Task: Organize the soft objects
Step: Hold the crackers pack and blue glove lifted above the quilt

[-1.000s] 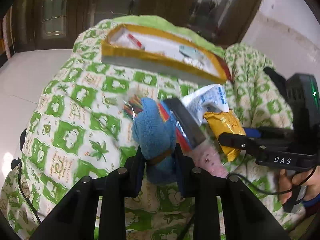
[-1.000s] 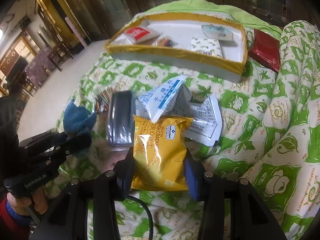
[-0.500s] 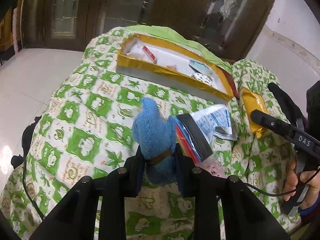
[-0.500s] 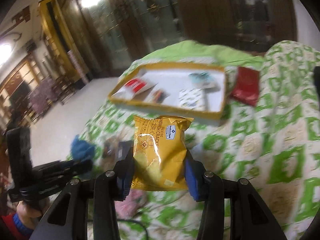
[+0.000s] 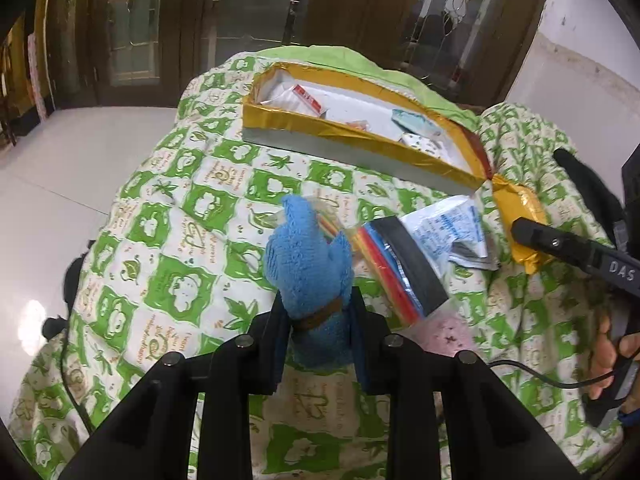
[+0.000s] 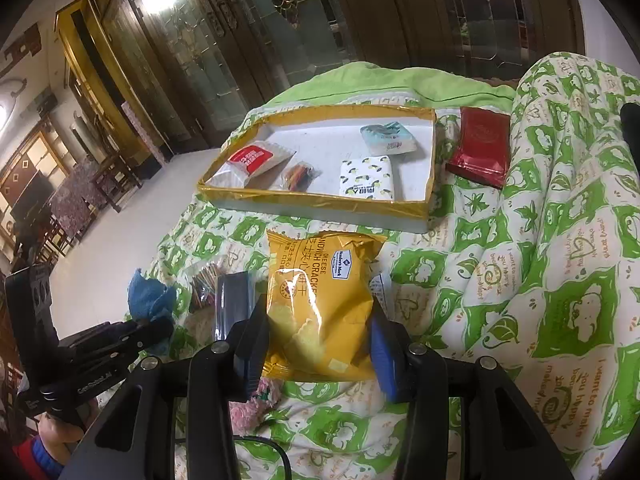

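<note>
green-and-white patterned quilt over a soft mound, dark glazed doors behind. left gripper has its fingers closed on a blue fuzzy cloth, which stands up between them. right gripper clamps a yellow cracker packet by its sides. just ahead of both lie a dark-edged zip bag and a white-blue pouch. farther ahead sits a gold-rimmed tray holding small packets; a red packet lies beside its right end.

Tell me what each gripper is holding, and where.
Left gripper: fuzzy blue cloth, near its lower end. Right gripper: yellow cracker packet, by its sides.
</note>
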`<state>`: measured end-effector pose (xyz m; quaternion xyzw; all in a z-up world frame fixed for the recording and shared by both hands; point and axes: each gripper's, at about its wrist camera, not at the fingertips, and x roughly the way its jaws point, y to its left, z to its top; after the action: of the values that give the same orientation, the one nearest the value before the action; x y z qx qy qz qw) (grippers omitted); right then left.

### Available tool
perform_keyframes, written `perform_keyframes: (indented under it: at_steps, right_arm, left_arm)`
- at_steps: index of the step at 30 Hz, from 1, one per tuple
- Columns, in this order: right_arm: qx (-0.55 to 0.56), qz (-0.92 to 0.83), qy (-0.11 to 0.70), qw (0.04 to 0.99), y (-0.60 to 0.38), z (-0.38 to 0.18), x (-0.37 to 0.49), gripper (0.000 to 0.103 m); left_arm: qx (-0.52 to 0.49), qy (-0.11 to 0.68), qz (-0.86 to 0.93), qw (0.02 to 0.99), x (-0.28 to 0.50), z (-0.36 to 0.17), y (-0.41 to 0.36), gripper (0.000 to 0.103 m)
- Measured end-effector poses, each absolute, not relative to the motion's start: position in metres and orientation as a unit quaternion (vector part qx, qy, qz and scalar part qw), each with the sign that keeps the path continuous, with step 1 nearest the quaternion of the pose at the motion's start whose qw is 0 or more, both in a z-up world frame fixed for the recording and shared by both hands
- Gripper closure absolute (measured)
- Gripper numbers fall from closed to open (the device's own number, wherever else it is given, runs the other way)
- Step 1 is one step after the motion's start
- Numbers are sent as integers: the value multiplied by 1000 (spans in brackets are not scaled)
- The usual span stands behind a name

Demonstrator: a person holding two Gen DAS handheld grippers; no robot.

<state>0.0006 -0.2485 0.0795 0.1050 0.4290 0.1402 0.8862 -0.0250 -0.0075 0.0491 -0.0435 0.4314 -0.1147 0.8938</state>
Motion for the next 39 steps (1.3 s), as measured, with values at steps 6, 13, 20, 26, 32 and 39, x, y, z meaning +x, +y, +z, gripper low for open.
perform_keyframes:
  at_steps: [6,13,20,26,32,39]
  right_arm:
    - [100,140,433,885,-247,77,2,54]
    - [98,139,434,884,-246,75,4,54]
    - [99,139,434,884,-246,75,4,54]
    - [99,139,434,884,-246,75,4,54]
    - [99,139,434,884,-246,75,4,54]
    - [99,139,434,884,-246,74,4,54]
  left_arm:
    - [-10,419,-73,905,-26,52,-5,77]
    - [6,416,-73,906,-28,53,-9,77]
    - [-1,417,-75,906,-28,53,-9,77]
    - [-14,420,-77,904,-27,53,-4,77]
    - [-14,420,-78,904,-26,53,-3,77]
    - [-14,421,-78,904,-26,53,-4,77]
